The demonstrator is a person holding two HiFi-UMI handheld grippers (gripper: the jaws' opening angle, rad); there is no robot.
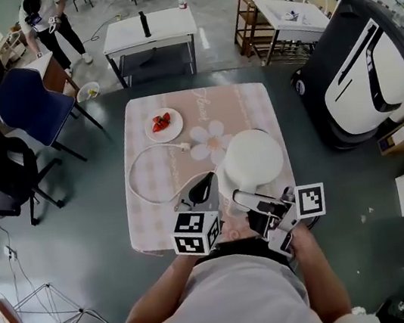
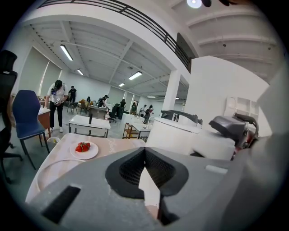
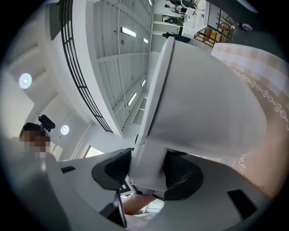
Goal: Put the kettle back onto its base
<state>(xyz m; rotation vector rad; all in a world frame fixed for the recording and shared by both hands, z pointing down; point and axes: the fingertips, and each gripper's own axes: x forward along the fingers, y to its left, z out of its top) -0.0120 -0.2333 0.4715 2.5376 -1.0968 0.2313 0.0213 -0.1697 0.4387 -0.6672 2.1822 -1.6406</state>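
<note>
Smooth matt white plastic kettle [image 1: 253, 157], soft checked tablecloth [image 1: 248, 107], glossy white plate [image 1: 174, 130]

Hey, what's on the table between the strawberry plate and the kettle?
In the head view, the white cord's plug end lies between the plate and the kettle, on the flower-printed cloth.

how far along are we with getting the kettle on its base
Done: the right gripper is shut on the kettle by its handle. In hand: the kettle, at the table's near right part. Left: seating it; I can't make out the base. The left gripper is shut, empty.
</note>
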